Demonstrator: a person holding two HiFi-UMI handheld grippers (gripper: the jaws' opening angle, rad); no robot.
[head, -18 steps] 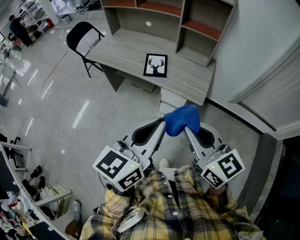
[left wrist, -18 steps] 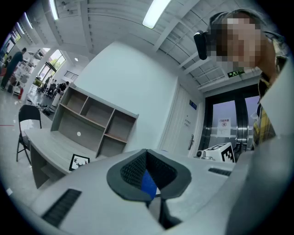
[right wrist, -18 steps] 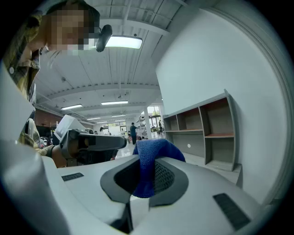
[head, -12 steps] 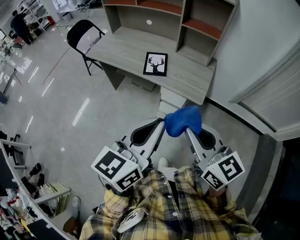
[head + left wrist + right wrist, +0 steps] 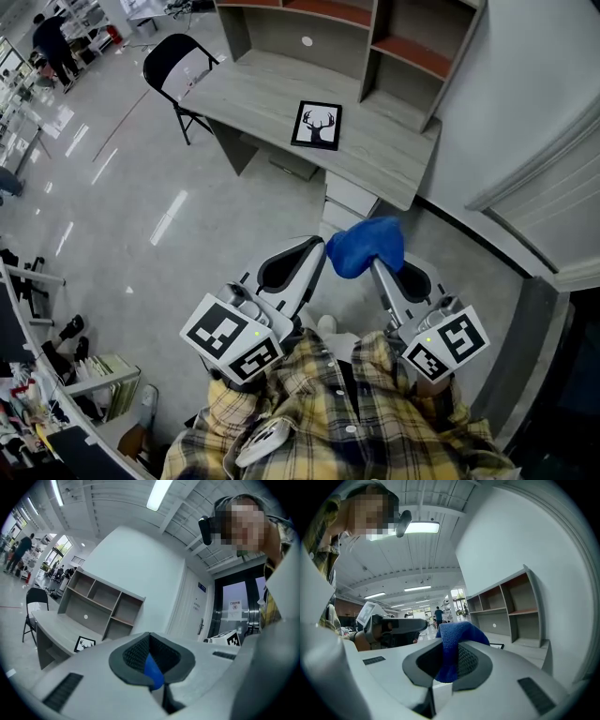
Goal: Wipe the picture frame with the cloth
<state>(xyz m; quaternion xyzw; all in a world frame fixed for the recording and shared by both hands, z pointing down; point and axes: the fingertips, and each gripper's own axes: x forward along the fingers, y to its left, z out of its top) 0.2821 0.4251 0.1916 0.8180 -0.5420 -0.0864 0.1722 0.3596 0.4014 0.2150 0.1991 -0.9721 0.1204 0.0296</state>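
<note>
The right gripper (image 5: 379, 269) is clamped on the blue cloth (image 5: 367, 246). The left gripper (image 5: 317, 255), closed, pinches a corner of it, probably to keep it ready for wiping. The picture frame (image 5: 317, 125) lies flat on the desk (image 5: 253, 94), well apart across open floor (image 5: 216, 206), and nothing crowds its edges.

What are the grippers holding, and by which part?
The right gripper pinches the bunched blue knitted cloth by a fold; the rest mounds over its tips. Whether the shut left gripper grips an edge is unclear.

Bright ceiling strip lights (image 5: 158, 494), floor (image 5: 141, 234) glare, fisheye edges
</note>
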